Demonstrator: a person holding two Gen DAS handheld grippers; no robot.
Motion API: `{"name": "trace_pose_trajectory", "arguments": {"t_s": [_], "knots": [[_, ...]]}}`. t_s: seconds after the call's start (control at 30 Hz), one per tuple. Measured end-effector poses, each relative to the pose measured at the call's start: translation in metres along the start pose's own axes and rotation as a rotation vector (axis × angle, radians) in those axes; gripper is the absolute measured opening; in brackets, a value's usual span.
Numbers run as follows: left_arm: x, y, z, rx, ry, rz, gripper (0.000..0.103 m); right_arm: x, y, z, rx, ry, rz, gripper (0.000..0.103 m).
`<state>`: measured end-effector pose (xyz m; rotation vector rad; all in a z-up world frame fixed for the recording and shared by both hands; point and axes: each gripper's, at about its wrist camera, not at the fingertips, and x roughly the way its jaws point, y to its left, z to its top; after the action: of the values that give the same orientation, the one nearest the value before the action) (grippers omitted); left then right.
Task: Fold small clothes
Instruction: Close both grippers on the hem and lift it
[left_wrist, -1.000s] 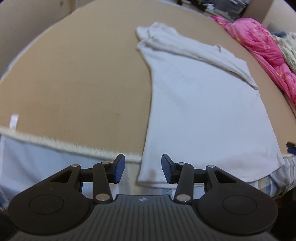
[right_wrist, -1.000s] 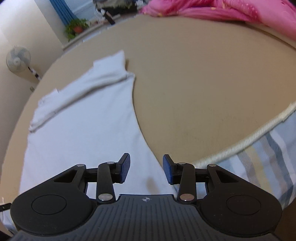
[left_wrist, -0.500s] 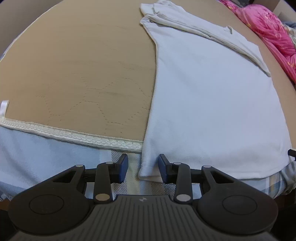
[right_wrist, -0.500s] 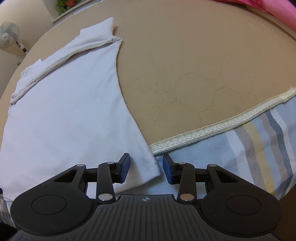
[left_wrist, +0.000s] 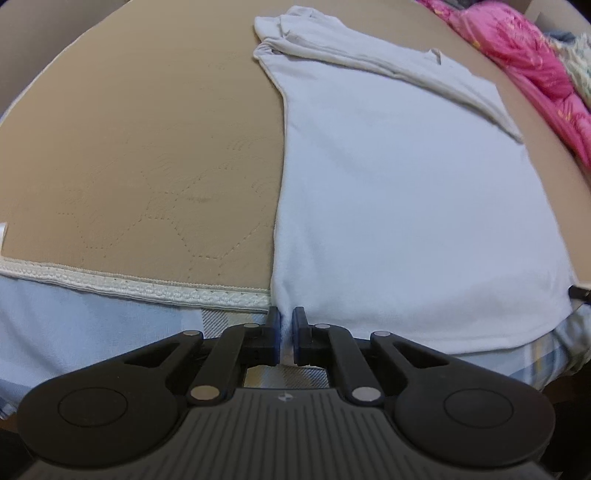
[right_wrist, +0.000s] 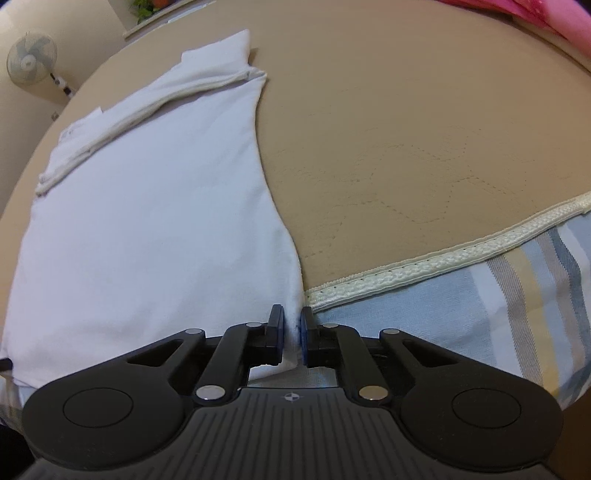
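1. A white cotton T-shirt (left_wrist: 406, 206) lies flat on a tan quilted mattress pad (left_wrist: 140, 155), its sleeves folded in across the far end and its hem hanging just over the near edge of the bed.

2. The left gripper (left_wrist: 286, 334), black with blue-lined pads, has just been closing and now pinches the hem's left corner, a thin fold of white cloth caught between the nearly meeting jaws.

3. Seen from the right wrist, the right gripper (right_wrist: 292, 338) has likewise just been closing; its jaws are clamped on the T-shirt's (right_wrist: 147, 206) right hem corner, white fabric showing in the narrow slit between the pads.

4. Both grippers angle steeply down at the bed's edge, one at each bottom corner of the garment.

5. A cream braided trim (left_wrist: 140, 288) borders the mattress pad and runs up to the shirt's side seam on either side; in the right view the trim (right_wrist: 443, 258) ends just beside the held corner.

6. Below the trim, a pale blue bedsheet with grey and yellow stripes (right_wrist: 517, 288) drapes down the side of the bed.

7. A crumpled bright pink quilt (left_wrist: 532, 74) is bunched at the far right of the bed, well apart from the shirt.

8. A white pedestal fan (right_wrist: 31, 59) stands against the cream wall beyond the bed, in the right view's upper left corner.
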<state>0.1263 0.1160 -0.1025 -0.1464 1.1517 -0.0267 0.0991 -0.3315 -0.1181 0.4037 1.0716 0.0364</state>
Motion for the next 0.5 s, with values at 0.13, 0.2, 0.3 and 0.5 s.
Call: {"name": "trace_pose_trajectory", "arguments": {"t_s": [0.13,0.2,0.3,0.5], "knots": [[0.003,0.0082,0.002,-0.053,0.032,-0.029,0.008,0.0004,-0.0059,0.0008,0.037,0.012,0.02,0.012],[0.0073,0.0073,0.0019,-0.049,0.05,-0.019,0.01,0.0029,-0.0035,-0.0005,0.017,0.02,0.005,0.013],[0.0081,0.0046,0.0022,-0.037,0.048,-0.01,0.01,0.0035,-0.001,-0.0003,0.006,0.024,-0.007,0.013],[0.0091,0.004,0.0019,-0.033,0.05,-0.003,0.01,0.0051,0.0012,-0.0005,-0.012,0.027,-0.019,0.013]]}}
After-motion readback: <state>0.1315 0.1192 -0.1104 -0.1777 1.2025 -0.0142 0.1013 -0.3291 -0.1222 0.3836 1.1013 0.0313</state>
